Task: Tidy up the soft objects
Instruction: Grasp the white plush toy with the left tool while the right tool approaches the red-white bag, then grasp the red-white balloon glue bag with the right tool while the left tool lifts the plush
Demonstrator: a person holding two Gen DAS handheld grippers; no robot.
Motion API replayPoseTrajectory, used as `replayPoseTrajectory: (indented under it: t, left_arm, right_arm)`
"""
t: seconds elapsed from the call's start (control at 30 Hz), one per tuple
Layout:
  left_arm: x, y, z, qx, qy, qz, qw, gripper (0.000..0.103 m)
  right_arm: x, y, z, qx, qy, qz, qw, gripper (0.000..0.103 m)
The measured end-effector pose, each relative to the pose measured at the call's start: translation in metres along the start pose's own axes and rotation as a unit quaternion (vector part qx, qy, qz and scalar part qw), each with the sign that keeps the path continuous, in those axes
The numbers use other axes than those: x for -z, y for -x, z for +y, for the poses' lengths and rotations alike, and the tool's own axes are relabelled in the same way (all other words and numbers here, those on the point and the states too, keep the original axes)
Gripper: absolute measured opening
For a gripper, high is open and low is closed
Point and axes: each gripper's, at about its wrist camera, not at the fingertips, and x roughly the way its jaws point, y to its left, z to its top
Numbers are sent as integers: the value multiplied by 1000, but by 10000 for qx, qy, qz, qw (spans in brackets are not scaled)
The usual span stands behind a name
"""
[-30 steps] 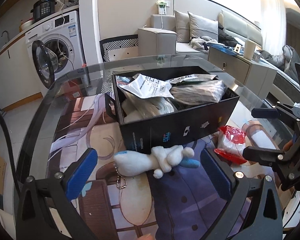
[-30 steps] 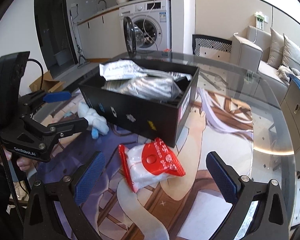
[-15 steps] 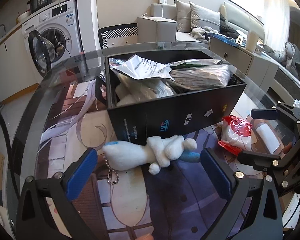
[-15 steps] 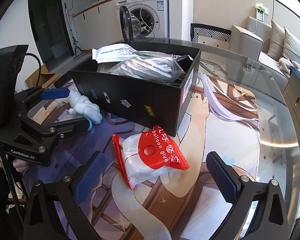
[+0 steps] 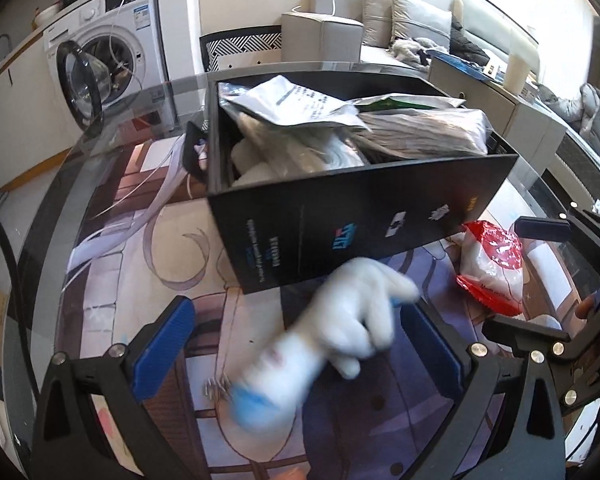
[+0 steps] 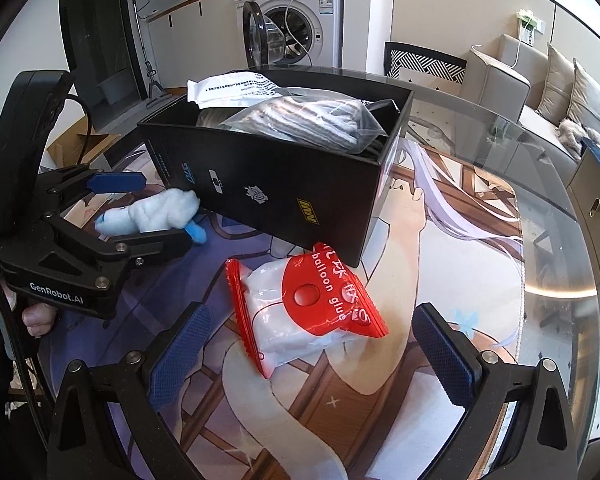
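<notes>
A white plush toy with blue tips lies on the table mat against the front of the black box, blurred in the left wrist view. My left gripper is open, its blue pads on either side of the plush. The right wrist view shows the same plush between the left gripper's fingers. A red and white bag marked "balloon glue" lies by the box corner. My right gripper stands open just in front of the bag, touching nothing. The box holds several bagged soft items.
The round glass table carries a printed mat. Off the table stand a washing machine with its door open, a patterned chair and a sofa. A hand holds the left gripper's handle. The right gripper shows at the right edge.
Both grippers have moved forward and lower. The plush now sits between the left gripper's fingers, and the bag lies closer to the right gripper's fingers. Both grippers stayed open.
</notes>
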Motion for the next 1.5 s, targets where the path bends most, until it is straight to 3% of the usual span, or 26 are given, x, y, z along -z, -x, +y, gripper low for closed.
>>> replayPoseTrajectory:
  t: [0.43, 0.53, 0.63, 0.77, 0.93, 1.23, 1.3, 1.5]
  left_arm:
    - [7, 6, -4, 293, -302, 106, 9991, 97]
    - [9, 7, -4, 370, -336, 79, 9987, 90]
    - [9, 8, -7, 351, -441, 44, 9984, 76]
    - [10, 12, -8, 458, -561, -41, 9974, 51]
    - [12, 16, -10, 488, -671, -87, 9965, 42]
    - [11, 22, -9, 631, -679, -148, 9956, 33]
    - [11, 23, -7, 669, -670, -155, 9954, 32]
    - [10, 29, -3, 771, -613, -215, 9949, 32]
  right_arm:
    - [-1, 2, -11, -27, -123, -29, 9999, 102]
    - [-1, 1, -10, -34, -77, -35, 10000, 102]
    - [-1, 0, -8, -9, -17, -26, 10000, 102]
    - [-1, -1, -3, -22, 35, -32, 10000, 98]
    - [0, -4, 1, -49, 44, -10, 10000, 96]
    - [-2, -5, 3, -54, 47, 22, 10000, 73]
    - [-1, -4, 5, -91, 125, 2, 9999, 63]
    - [2, 3, 8, -155, 246, -73, 9996, 58]
